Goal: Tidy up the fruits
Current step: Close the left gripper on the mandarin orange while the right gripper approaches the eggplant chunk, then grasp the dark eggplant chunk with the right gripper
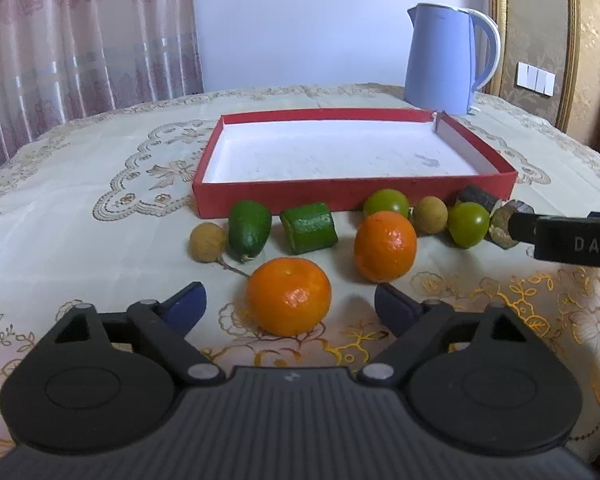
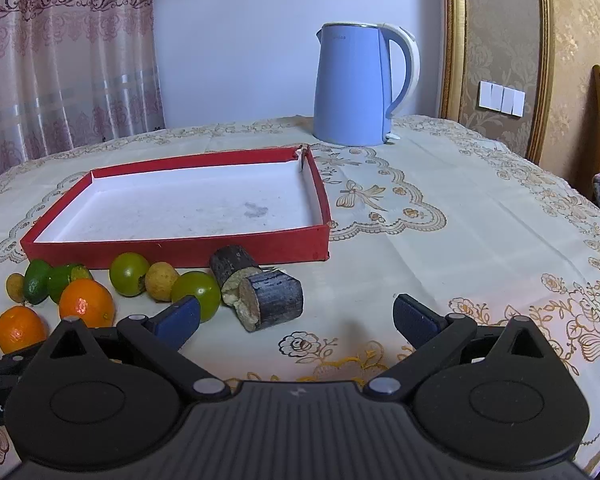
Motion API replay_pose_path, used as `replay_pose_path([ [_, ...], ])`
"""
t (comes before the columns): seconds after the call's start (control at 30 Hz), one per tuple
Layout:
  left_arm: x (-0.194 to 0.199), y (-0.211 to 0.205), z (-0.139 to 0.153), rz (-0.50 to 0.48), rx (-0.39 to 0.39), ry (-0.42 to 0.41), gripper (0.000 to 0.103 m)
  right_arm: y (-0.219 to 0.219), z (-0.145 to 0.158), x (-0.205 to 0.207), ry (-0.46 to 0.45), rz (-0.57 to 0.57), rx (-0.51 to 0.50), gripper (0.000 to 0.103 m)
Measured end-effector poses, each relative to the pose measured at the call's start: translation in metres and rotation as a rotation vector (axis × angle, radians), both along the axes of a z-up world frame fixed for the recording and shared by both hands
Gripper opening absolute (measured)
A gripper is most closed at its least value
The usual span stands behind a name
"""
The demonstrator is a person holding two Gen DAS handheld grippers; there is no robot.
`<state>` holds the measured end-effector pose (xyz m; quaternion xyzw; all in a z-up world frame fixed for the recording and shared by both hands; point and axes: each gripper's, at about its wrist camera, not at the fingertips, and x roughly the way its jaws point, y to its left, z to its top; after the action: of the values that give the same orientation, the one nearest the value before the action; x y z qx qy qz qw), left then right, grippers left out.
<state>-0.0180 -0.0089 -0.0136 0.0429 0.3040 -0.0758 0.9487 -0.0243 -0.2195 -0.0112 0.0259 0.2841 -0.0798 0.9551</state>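
Note:
Fruits lie in a loose row in front of a red box (image 1: 356, 194) (image 2: 180, 250) with a bare white floor. My left gripper (image 1: 291, 306) is open, with the nearer orange (image 1: 289, 294) (image 2: 20, 328) between its blue fingertips and gaps on both sides. A second orange (image 1: 385, 246) (image 2: 86, 302) sits behind it. My right gripper (image 2: 298, 316) is open, and a dark cut stalk piece (image 2: 276, 300) (image 1: 508, 228) lies just ahead, nearer its left finger. Another dark piece (image 2: 234, 264), two round green fruits (image 2: 129, 274) (image 2: 198, 292) and a tan ball (image 2: 162, 282) lie close by.
A blue kettle (image 1: 440, 60) (image 2: 352, 84) stands behind the box at the back right. A green oval fruit (image 1: 249, 228), a cut green piece (image 1: 309, 228) and a stemmed tan ball (image 1: 207, 242) lie at the row's left end. Patterned cloth covers the table; curtains hang at the left.

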Motion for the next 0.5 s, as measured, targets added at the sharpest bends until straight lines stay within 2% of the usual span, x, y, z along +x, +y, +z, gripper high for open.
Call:
replay_pose_path([
  [0.13, 0.0012, -0.0009, -0.0019, -0.017, -0.005, 0.009, 0.077, -0.0003, 0.0002, -0.0005, -0.002, -0.003, -0.003, 0.103],
  [0.2, 0.0042, 0.0011, -0.0026, -0.015, -0.019, 0.022, 0.069, -0.0022, 0.0007, -0.0014, -0.003, -0.001, 0.001, 0.103],
  [0.27, 0.0066, 0.0041, -0.0026, -0.026, -0.047, 0.034, 0.056, -0.0039, 0.0013, -0.0031, -0.006, 0.001, 0.004, 0.103],
  [0.43, 0.0063, 0.0049, -0.0035, -0.019, -0.024, 0.014, 0.043, -0.0073, -0.0005, -0.0058, -0.005, 0.007, -0.005, 0.103],
  [0.5, 0.0063, 0.0065, -0.0033, -0.020, -0.032, 0.013, 0.043, -0.0093, -0.0016, -0.0074, -0.003, 0.013, 0.001, 0.103],
])
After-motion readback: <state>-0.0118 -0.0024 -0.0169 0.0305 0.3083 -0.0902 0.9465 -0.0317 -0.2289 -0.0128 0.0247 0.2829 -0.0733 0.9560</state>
